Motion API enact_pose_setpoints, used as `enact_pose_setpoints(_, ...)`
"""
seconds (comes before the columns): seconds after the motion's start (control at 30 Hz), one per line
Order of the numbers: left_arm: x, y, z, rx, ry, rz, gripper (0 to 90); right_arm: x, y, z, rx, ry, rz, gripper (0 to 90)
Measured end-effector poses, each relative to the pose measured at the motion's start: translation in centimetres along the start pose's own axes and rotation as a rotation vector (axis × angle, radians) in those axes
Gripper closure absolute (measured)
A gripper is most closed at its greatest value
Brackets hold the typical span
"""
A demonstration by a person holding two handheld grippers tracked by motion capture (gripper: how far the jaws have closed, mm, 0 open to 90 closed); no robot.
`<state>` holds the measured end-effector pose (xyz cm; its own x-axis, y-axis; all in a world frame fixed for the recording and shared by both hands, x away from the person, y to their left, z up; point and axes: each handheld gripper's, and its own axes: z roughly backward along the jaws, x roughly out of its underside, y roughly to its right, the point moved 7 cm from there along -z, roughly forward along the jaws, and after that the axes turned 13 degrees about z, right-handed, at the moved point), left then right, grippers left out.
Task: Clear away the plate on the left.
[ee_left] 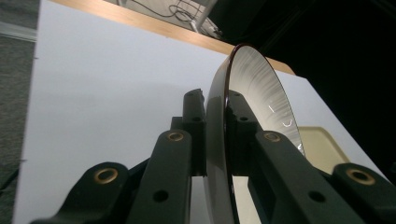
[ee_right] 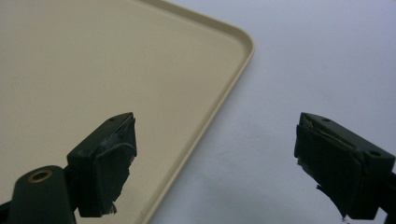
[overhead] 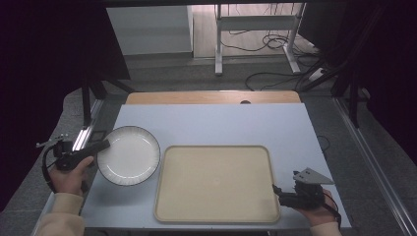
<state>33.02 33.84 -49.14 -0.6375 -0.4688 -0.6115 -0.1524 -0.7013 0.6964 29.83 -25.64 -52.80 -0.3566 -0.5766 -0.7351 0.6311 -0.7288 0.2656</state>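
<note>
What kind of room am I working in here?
Probably a lab recording station, not a kitchen: a white table with just a plate and tray, dark curtains around, loose floor cables behind.

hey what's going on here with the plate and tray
A person works at a white table with a gripper in each hand. The left gripper is clamped on the rim of a round white plate with a dark edge, which sits left of an empty beige rectangular tray. The right gripper is open, straddling the tray's right edge.
</note>
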Motion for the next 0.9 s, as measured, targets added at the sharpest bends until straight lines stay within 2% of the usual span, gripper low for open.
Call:
enact_pose_setpoints(0.33,0.5,1.6,-1.0,0.023,-0.019,-0.019,80.8,0.0,0.0,0.0,0.003,0.001,0.003,13.4)
enact_pose_setpoints(0.57,1.1,2.4,-2.0,0.041,-0.028,-0.007,80.8,0.0,0.0,-0.1,0.001,-0.001,0.006,13.3)
enact_pose_setpoints(0.9,1.9,3.8,-3.2,0.057,-0.071,-0.045,80.6,0.0,0.0,0.0,0.002,0.0,0.009,13.5)
